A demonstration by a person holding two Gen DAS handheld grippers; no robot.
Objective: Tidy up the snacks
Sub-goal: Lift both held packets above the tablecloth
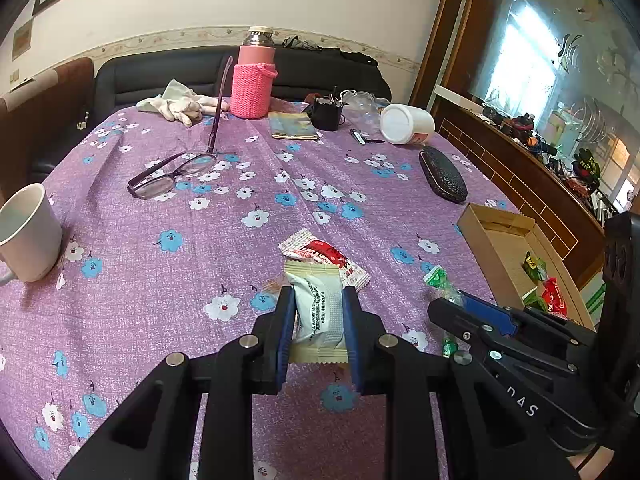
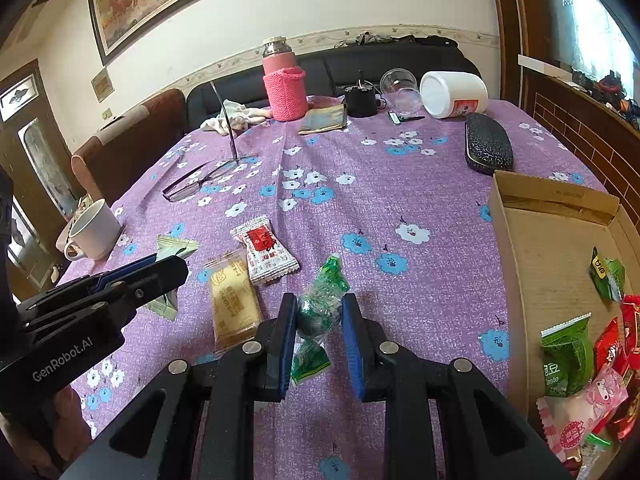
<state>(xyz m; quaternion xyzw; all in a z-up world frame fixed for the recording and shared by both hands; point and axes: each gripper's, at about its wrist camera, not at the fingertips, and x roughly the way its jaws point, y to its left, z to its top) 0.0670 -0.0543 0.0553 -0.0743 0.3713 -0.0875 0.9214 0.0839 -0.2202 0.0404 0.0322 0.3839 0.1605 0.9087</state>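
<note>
Both tongs grip a snack above the purple bench: left tongs (image 1: 316, 320) clamp a white packet (image 1: 320, 308), right tongs (image 2: 318, 328) a green candy (image 2: 320, 304). Next, carrying both right to the cardboard box (image 2: 556, 240).

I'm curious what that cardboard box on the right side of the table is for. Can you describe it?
The cardboard box is a shallow, open tray of plain brown card, with a flap folded in at its far end. It lies flat on the purple flowered cloth at the table's right edge. Wrapped snacks, green, red and pink, are piled at its near end; the far part is bare.
</note>
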